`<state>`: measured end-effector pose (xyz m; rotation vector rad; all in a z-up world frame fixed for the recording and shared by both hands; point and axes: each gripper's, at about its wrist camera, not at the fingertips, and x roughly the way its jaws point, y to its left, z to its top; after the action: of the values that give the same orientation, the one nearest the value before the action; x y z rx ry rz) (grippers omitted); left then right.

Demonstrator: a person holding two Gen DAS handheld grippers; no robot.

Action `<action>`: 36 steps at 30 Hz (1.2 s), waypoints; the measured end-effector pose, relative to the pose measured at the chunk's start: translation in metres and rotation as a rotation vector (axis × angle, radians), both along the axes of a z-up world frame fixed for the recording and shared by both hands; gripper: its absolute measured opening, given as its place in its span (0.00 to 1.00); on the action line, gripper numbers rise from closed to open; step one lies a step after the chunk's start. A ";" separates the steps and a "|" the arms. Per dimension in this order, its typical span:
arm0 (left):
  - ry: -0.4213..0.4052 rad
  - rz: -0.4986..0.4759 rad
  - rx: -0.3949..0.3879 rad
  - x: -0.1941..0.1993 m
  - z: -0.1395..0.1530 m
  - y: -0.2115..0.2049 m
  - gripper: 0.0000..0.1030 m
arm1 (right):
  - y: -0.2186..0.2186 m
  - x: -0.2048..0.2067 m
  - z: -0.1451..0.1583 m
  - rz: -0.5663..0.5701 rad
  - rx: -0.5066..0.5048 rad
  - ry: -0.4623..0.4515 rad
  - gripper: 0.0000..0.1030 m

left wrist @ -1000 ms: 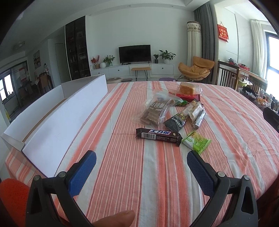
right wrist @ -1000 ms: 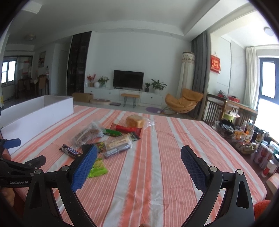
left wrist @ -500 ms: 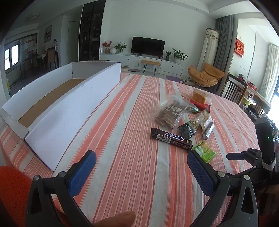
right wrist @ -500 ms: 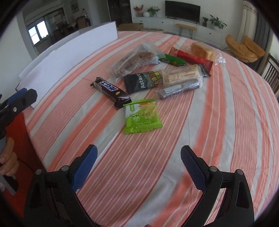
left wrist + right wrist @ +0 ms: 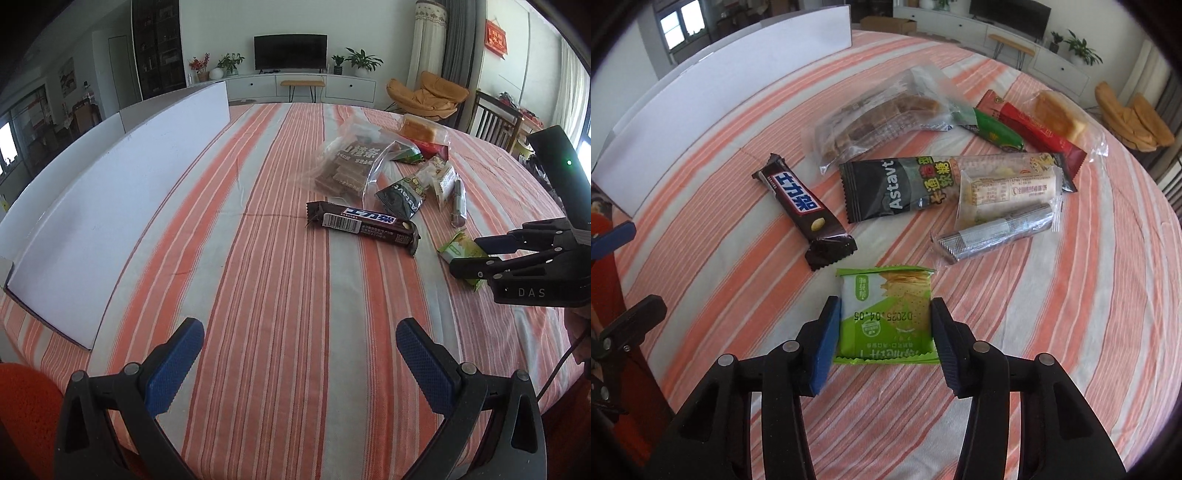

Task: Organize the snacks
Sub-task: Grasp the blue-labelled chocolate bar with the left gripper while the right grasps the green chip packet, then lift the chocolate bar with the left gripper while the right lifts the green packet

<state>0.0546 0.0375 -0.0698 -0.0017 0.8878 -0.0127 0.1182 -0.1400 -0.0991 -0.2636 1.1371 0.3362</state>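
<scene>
Several snack packets lie on the striped tablecloth. My right gripper [image 5: 884, 332] straddles a green cracker packet [image 5: 886, 314], its blue pads touching both sides; the packet rests on the cloth. It also shows in the left wrist view [image 5: 461, 251] under the right gripper [image 5: 476, 254]. Beyond it lie a brown chocolate bar [image 5: 803, 206], a dark Astavt packet [image 5: 886, 188], a silver-wrapped stick [image 5: 993, 232] and a clear bag of brown bars [image 5: 875, 114]. My left gripper [image 5: 299, 354] is open and empty over the cloth, short of the chocolate bar [image 5: 364, 225].
A long white cardboard box [image 5: 122, 184] stands along the table's left side, also in the right wrist view [image 5: 720, 81]. A bread packet [image 5: 1056, 114], a red packet [image 5: 1030, 125] and a green packet [image 5: 993, 131] lie at the far end. An orange chair [image 5: 26, 413] sits at lower left.
My right gripper has dropped down onto the green cracker packet and narrowed until its pads touch both sides. The left gripper has shifted slightly, still open.
</scene>
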 end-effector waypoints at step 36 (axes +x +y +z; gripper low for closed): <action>0.303 -0.627 -0.029 0.116 0.003 -0.039 0.98 | -0.089 -0.019 0.005 -0.228 0.092 -0.110 0.54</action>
<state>0.1703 -0.0019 -0.0665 0.2530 1.1605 -0.6244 0.0990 -0.2290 -0.0943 -0.0690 1.0283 0.1695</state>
